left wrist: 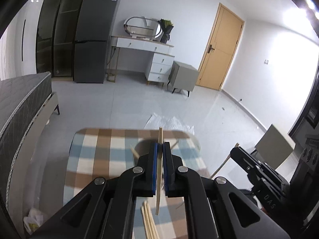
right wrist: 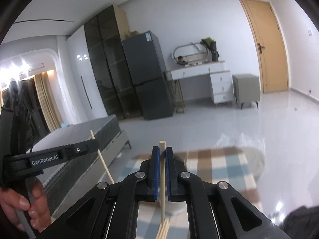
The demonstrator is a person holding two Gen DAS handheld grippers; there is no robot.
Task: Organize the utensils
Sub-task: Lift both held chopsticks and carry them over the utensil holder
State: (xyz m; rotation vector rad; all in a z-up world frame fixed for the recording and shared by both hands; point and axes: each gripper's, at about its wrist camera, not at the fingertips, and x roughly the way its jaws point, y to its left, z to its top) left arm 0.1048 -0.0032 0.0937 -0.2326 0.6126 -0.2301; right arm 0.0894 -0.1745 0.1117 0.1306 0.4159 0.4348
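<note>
Bright, fisheye-warped, motion-blurred foreground

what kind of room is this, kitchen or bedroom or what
Probably a studio flat or bedroom with living space: a bed, a tall grey fridge and a white dressing table with mirror share one tiled room.

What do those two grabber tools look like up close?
Both are black. The left gripper and the right gripper each have two flat jaws lined with ridged blue pads, worked by jointed black bars with round silver pins. From the side, the left one has white writing, "GenRobot.AI", and a bare hand around its grip. The right one has "DAS" in pale letters. No cables or sleeves show.
</note>
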